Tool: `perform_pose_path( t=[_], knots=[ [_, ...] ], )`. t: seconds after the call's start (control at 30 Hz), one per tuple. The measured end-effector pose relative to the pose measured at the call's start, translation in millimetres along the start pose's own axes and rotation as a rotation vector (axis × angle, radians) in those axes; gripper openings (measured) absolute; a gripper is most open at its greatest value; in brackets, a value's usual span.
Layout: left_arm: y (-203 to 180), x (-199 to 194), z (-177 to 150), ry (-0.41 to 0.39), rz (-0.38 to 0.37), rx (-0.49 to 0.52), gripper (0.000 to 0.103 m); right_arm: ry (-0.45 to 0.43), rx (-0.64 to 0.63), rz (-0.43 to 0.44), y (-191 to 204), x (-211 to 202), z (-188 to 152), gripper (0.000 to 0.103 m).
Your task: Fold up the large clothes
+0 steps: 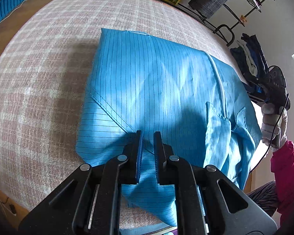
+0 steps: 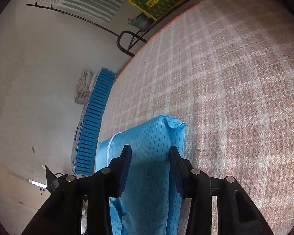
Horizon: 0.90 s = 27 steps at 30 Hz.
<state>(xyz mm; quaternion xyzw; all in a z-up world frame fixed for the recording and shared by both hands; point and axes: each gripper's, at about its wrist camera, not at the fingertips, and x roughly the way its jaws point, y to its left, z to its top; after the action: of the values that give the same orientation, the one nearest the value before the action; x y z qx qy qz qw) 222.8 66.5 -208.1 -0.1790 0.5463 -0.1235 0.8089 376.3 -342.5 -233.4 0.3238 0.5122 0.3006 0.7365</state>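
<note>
Now folded blue garment lying on checked surface, zip up. L gripper slightly apart above it, nothing pinched; R gripper wider apart, over garment, empty.

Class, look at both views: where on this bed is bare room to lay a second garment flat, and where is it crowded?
Free: the wide checked cover left of the blue garment, and the strip beyond it up to the metal rail. In the right wrist view, bare cover spreads right of the garment. Crowded: the near right edge, with loose folds and the person's hand.
</note>
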Motion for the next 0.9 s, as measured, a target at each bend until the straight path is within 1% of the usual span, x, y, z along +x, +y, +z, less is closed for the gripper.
perform_pose_path(
  t=[0.07,0.13,0.2,0.27,0.33,0.43,0.47,0.5,0.53,0.6,0.67,0.7,0.77,0.8,0.83,0.87,0.9],
  knots=[
    [0,3,-1,0.003,0.002,0.011,0.009,0.055,0.008,0.059,-3,18,6,0.043],
    [-3,5,-1,-0.001,0.022,0.036,0.009,0.082,-0.011,0.088,2,31,10,0.043],
    [-7,7,-1,-0.002,0.035,0.054,0.009,0.085,-0.015,0.121,4,37,16,0.043],
    [-7,8,0,-0.001,0.032,0.049,0.009,0.065,0.014,0.155,0,38,24,0.043],
    [-6,9,1,0.002,0.025,0.046,0.009,0.049,0.044,0.154,-7,36,27,0.043],
    [-8,9,1,0.002,0.031,0.071,0.009,0.038,0.032,0.088,-12,30,29,0.042],
    [-9,10,0,0.001,0.032,0.075,0.009,0.039,0.037,0.078,-14,30,28,0.043],
    [-13,12,3,0.000,0.030,0.072,0.009,0.036,0.050,0.085,-17,29,27,0.043],
    [-12,13,3,0.002,0.027,0.069,0.009,0.042,0.070,0.110,-21,29,25,0.043],
    [-11,13,4,0.006,0.020,0.062,0.009,0.073,0.079,0.142,-23,36,18,0.042],
    [-8,12,4,0.008,0.018,0.062,0.009,0.106,0.037,0.106,-17,40,10,0.038],
    [-8,12,4,0.008,0.019,0.064,0.009,0.113,0.025,0.103,-13,40,5,0.038],
    [-7,12,4,0.007,0.019,0.066,0.009,0.131,0.043,0.133,-12,38,-5,0.037],
    [-6,12,3,0.007,0.018,0.067,0.009,0.136,0.047,0.133,-12,36,-10,0.036],
    [-6,11,3,0.007,0.017,0.067,0.009,0.135,0.043,0.126,-12,32,-14,0.028],
    [-5,11,3,0.007,0.016,0.066,0.009,0.126,0.041,0.123,-10,29,-18,0.023],
    [-4,11,3,0.007,0.017,0.065,0.009,0.109,0.041,0.144,-8,23,-20,0.017]
  ],
)
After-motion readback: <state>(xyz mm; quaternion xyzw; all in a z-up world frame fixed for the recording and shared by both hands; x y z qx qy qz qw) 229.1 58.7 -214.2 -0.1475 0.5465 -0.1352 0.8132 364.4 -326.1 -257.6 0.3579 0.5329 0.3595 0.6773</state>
